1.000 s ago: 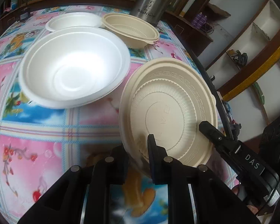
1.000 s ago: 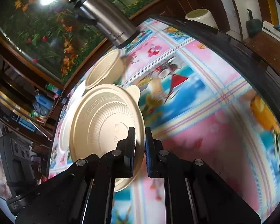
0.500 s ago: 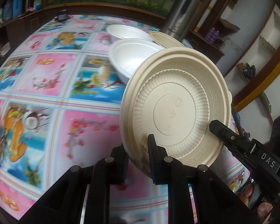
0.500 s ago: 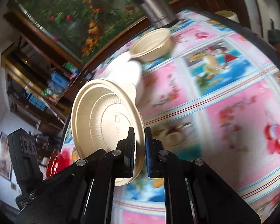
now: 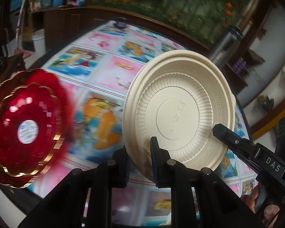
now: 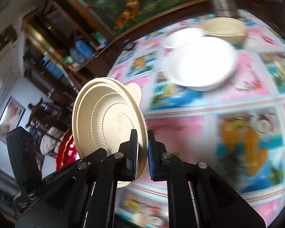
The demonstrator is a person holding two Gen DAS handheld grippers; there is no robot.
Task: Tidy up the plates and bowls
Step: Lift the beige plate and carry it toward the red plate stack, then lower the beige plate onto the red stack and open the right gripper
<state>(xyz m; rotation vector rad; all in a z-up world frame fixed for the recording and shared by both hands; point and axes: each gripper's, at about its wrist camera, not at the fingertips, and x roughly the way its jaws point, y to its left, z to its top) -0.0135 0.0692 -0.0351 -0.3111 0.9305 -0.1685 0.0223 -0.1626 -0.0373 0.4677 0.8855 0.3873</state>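
Observation:
A cream plastic plate is held up off the table, tilted on edge, by both grippers. My left gripper is shut on its lower rim. My right gripper is shut on the opposite rim of the same plate; it shows in the left wrist view as a black finger. A red scalloped plate with a gold rim lies at the table's near left edge. Two white bowls and a cream bowl stand at the far side of the table.
The table has a bright cartoon-patterned cloth. A steel flask stands at its far edge. Dark wooden shelves and a flower mural line the walls behind. The left gripper's body is beside the held plate.
Both grippers have carried the cream plate up and to the left, away from the bowls. The red plate has come into the left wrist view.

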